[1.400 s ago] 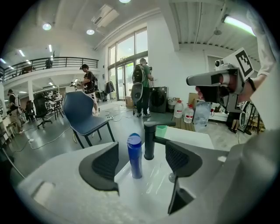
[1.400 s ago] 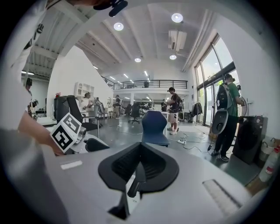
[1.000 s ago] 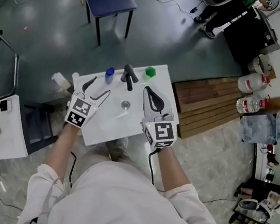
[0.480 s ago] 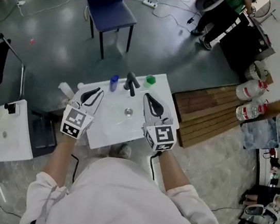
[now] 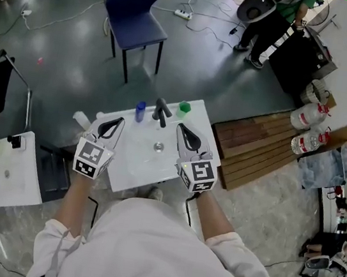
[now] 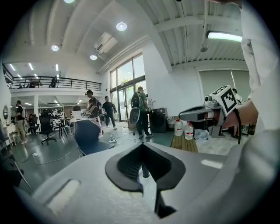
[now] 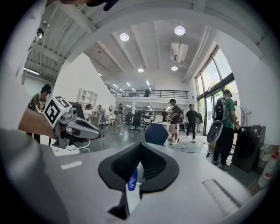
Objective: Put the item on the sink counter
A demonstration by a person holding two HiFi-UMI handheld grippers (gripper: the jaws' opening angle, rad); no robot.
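The white sink counter carries a black faucet, a small blue bottle to its left and a green item to its right. My left gripper hovers over the counter's left side. Its jaws have just been closing and are now shut with nothing between them. My right gripper is over the right side, shut and empty. In the left gripper view the left gripper has its jaws together. The blue bottle shows through the slit of the right gripper.
A blue chair stands beyond the counter. A wooden pallet and water jugs lie to the right. A small white table is at the left. People stand at the far end.
The left gripper's jaws went from wide open to shut with nothing in them. Both grippers rose a little and drew back from the faucet.
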